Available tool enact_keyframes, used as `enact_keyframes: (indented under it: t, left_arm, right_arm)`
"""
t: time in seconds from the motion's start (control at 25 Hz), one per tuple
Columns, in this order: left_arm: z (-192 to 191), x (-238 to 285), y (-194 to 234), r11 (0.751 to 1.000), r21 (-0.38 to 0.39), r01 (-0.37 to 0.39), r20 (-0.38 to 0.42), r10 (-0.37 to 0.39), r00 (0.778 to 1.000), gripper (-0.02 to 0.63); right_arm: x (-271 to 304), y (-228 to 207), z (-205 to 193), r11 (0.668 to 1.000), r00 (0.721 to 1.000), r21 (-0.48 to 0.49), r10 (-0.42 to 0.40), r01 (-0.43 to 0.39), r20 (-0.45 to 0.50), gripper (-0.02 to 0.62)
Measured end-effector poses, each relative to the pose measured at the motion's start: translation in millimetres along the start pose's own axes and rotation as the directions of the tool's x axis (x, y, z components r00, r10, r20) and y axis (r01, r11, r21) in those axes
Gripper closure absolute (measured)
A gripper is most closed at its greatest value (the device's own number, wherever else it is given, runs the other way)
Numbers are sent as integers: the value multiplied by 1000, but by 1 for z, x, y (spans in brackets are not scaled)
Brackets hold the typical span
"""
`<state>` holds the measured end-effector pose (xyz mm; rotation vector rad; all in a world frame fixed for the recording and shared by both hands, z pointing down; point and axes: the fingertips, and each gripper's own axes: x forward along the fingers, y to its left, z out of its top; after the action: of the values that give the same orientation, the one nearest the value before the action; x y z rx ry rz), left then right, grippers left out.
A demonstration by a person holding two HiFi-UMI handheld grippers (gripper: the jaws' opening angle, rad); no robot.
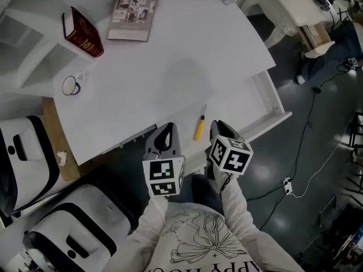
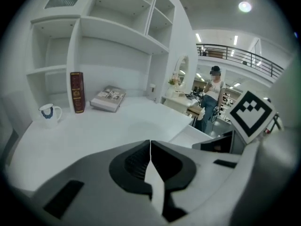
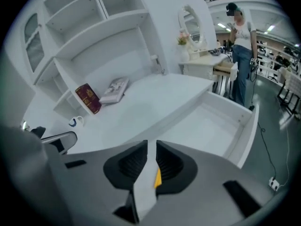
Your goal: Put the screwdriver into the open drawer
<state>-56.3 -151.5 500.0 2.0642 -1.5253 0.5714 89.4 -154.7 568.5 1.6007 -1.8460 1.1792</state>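
Observation:
The screwdriver (image 1: 199,124), with a yellow handle and thin shaft, lies on the white desk (image 1: 170,67) near its front edge. My right gripper (image 1: 219,128) hovers just right of it, above the desk edge. Its jaws stand a narrow gap apart with nothing gripped. In the right gripper view (image 3: 151,145) a bit of the yellow handle (image 3: 157,177) shows low in that gap. The open drawer (image 1: 271,98) juts out at the desk's right end, its white inside (image 3: 211,121) bare. My left gripper (image 1: 166,130) hangs left of the screwdriver, jaws shut and empty (image 2: 150,142).
A red book (image 1: 85,33), a booklet (image 1: 134,11) and a mug (image 1: 71,86) sit toward the desk's back and left, under white shelves (image 2: 117,27). Black-and-white seats (image 1: 22,146) stand at the lower left. Cables (image 1: 309,129) run over the dark floor. A person (image 3: 241,36) stands far off.

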Motion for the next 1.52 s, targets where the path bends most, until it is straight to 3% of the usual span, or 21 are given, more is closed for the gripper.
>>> enact_keyframes:
  t: [0.16, 0.32, 0.76, 1.04, 1.52]
  left_arm:
    - [33, -31, -11, 1000, 25, -13, 87, 11, 996, 598]
    - [67, -61, -20, 998, 48, -29, 180, 20, 984, 598]
    - [132, -138, -24, 994, 63, -86, 380, 56, 923, 598]
    - [156, -167, -27, 994, 64, -91, 450, 53, 891, 598]
    - [169, -189, -29, 993, 67, -102, 495, 55, 867, 598]
  right_arm:
    - [-50, 13, 34, 997, 990, -83, 12, -1, 143, 552]
    - [-102, 28, 71, 984, 954, -176, 40, 14, 297, 560]
    - [-209, 61, 125, 955, 847, -293, 121, 42, 517, 573]
    - [-245, 80, 140, 943, 792, -328, 163, 50, 589, 577]
    - [-259, 91, 143, 942, 759, -334, 191, 37, 622, 586]
